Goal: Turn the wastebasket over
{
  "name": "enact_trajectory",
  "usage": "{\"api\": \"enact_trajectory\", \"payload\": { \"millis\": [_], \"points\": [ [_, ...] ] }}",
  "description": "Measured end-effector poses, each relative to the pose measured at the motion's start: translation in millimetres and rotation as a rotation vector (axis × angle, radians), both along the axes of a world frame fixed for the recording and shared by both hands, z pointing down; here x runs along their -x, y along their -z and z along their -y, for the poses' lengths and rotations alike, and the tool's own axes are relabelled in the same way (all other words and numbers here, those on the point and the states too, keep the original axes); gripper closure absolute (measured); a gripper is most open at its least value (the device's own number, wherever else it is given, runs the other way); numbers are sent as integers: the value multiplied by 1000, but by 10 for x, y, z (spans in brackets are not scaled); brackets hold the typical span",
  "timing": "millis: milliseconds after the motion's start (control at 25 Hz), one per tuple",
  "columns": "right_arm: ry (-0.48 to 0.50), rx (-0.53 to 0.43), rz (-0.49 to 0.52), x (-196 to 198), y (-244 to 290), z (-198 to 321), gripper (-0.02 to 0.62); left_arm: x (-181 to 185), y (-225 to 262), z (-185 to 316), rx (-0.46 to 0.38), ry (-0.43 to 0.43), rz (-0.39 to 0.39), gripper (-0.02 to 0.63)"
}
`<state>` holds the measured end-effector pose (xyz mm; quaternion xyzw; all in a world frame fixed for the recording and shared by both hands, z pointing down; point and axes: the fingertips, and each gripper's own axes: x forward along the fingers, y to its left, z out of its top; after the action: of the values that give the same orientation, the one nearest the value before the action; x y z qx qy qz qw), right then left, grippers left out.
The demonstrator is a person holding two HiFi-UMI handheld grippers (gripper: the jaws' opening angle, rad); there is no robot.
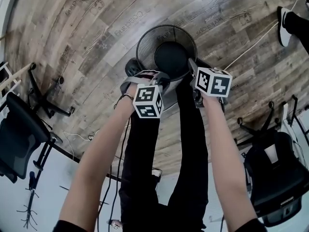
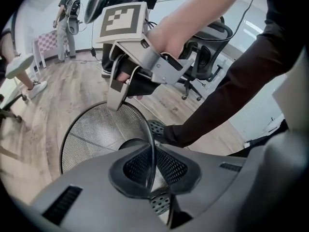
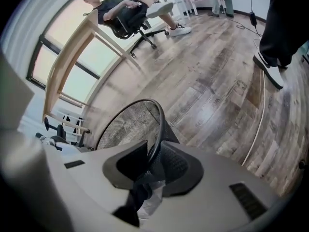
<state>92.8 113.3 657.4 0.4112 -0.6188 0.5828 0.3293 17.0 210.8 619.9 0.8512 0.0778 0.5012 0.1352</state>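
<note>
— On the wooden floor (image 1: 96,28), just ahead of the person's feet, how many wastebaskets do you count?

— One. A black mesh wastebasket (image 1: 166,50), standing upright with its mouth facing up, so it is not turned over yet.

— And the grippers?

— Two, each carrying one cube with square markers. The left gripper (image 1: 161,77) sits on the near left part of the rim. In its own view the jaws are nearly together, with the thin rim wire and mesh wall pinched between the two pads.

— The right one?

— The right gripper (image 1: 192,65) is on the near right part of the rim. Its view shows the same: two pads pressed onto the rim, one inside the basket and one outside.

— So both pinch the same basket?

— Yes, close beside each other on the near edge.

— Anything else around?

— Two black office chairs (image 1: 21,129), one at each side, well apart from the basket, and one white cable (image 1: 251,45) lying across the boards.
</note>
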Motion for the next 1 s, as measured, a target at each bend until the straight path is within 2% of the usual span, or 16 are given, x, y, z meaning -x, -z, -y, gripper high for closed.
{"api": "enact_trajectory", "payload": {
  "millis": [280,480,720,1000],
  "points": [
    [25,-84,-37,89,-40,617,491,114,-99,581,-69,-3,4,560],
    [52,-94,-71,65,-135,717,488,131,-239,717,-98,-35,36,558],
    [74,-117,-85,64,-210,770,488,114,-357,742,-81,-18,54,557],
    [136,-110,-53,178,-314,562,476,181,-479,557,-27,-6,70,554]
  ]
}}
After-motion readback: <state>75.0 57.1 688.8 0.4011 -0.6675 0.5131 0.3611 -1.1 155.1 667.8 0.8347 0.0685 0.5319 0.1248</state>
